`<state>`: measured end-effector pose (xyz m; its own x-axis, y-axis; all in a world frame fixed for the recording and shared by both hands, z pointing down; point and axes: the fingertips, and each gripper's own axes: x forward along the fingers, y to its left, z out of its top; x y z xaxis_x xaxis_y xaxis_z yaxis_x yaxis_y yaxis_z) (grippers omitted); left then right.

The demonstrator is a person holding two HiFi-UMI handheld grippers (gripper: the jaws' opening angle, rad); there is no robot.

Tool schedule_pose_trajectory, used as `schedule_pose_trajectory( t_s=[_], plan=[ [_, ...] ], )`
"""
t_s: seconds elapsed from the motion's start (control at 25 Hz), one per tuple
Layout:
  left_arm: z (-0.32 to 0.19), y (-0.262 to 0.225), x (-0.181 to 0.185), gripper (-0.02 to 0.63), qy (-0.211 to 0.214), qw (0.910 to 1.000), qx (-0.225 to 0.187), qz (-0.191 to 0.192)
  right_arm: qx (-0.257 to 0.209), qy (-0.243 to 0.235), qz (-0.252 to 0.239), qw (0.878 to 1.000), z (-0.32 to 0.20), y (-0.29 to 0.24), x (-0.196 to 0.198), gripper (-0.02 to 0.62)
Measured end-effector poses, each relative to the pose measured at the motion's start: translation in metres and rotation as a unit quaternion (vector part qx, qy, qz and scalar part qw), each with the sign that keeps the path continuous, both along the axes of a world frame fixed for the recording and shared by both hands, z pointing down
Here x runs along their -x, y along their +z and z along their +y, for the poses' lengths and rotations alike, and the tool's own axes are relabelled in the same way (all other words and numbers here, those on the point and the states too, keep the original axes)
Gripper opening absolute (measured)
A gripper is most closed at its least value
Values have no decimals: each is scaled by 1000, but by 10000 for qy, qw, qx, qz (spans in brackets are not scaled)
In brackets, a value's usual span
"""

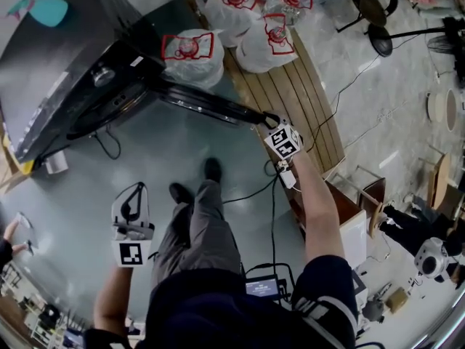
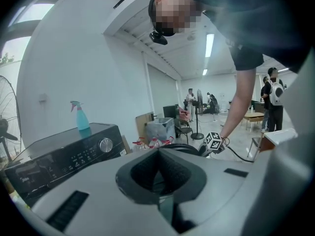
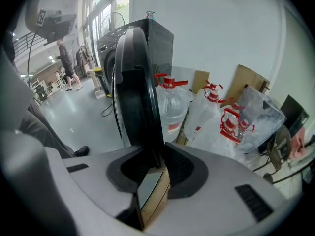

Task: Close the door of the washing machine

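Now the fingers (image 3: 181,169) of the right gripper (image 3: 153,163) are closing around the edge of the door (image 3: 135,92), which is standing wide open from the washing machine (image 1: 65,57), while the left gripper (image 2: 158,161) is hanging back, fingers together and empty.

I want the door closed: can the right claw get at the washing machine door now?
Probably yes. The right claw is closing with the edge of the washing machine door between its jaws; nothing stands in the way.
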<state>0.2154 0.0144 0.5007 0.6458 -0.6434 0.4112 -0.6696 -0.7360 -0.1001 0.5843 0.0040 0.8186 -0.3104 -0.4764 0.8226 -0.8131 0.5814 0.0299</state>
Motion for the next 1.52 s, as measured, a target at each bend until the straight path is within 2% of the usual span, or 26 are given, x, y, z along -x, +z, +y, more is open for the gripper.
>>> schedule_pose_trajectory(
  t_s=[0.44, 0.6, 0.68, 0.76, 0.88, 0.92, 1.28, 1.52],
  plan=[
    [12, -12, 28, 23, -426, 9989, -199, 90, 16, 371, 80, 9993, 45, 2, 38, 94],
    [18, -15, 48, 23, -678, 9974, -205, 108, 70, 512, 126, 9986, 61, 5, 56, 92],
    [24, -12, 60, 23, -657, 9977, -180, -56, 79, 558, 150, 9983, 68, 6, 65, 91],
    [32, -8, 74, 23, -444, 9979, -166, -434, 106, 604, 169, 9980, 76, 7, 76, 89],
    [33, -17, 90, 23, -767, 9967, -266, 67, 122, 757, 146, 9970, 88, 7, 93, 87],
    [35, -18, 97, 23, -782, 9964, -291, 125, 133, 817, 145, 9965, 92, 6, 100, 87],
    [72, -22, 177, 23, -552, 9978, -303, 190, 199, 1372, 270, 9900, 136, 5, 175, 86],
    [92, -16, 237, 23, -570, 9969, -413, 337, 272, 1685, 352, 9847, 161, 12, 233, 84]
  ],
)
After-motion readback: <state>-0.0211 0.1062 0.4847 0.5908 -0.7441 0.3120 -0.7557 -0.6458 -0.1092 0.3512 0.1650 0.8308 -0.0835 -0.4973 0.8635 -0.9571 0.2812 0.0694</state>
